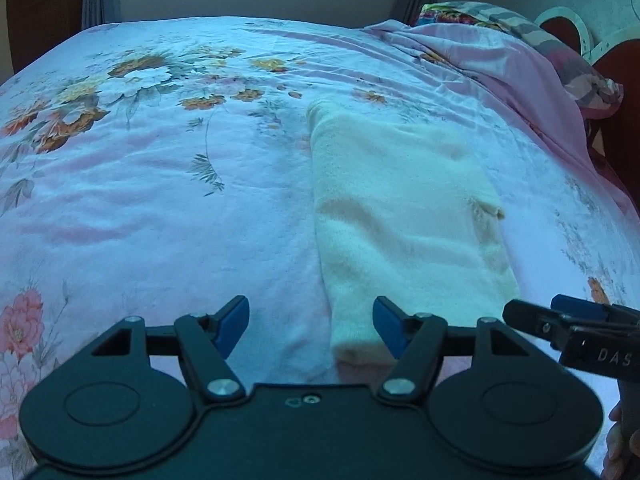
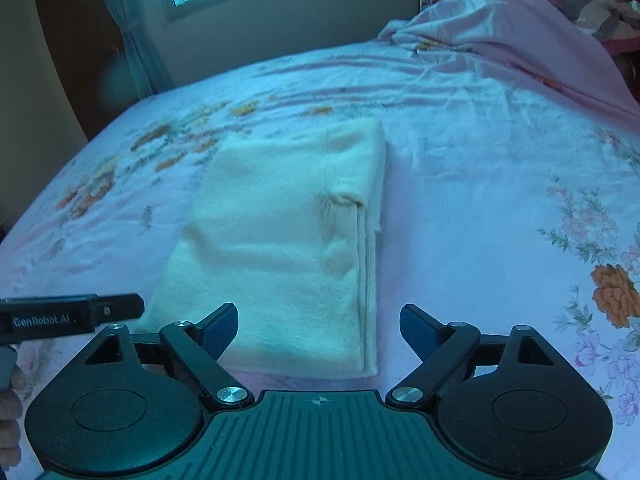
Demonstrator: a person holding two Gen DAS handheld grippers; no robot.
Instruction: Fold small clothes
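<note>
A: Cloth lies folded on the bed, in the middle of the frame. Its long side runs from the fingers toward the top.

B: Which gripper is nearer?

A: Both sit at its near end. The right gripper is wide open and holds nothing. The left gripper is open too, empty, over the cloth's near left corner.

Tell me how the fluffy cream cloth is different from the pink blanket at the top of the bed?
The cream cloth is plain and fuzzy; the pink blanket looks smooth. The cream cloth is folded into a flat, neat rectangle; the pink blanket sits in a rumpled heap. Both lie on the flowery bedsheet.
</note>
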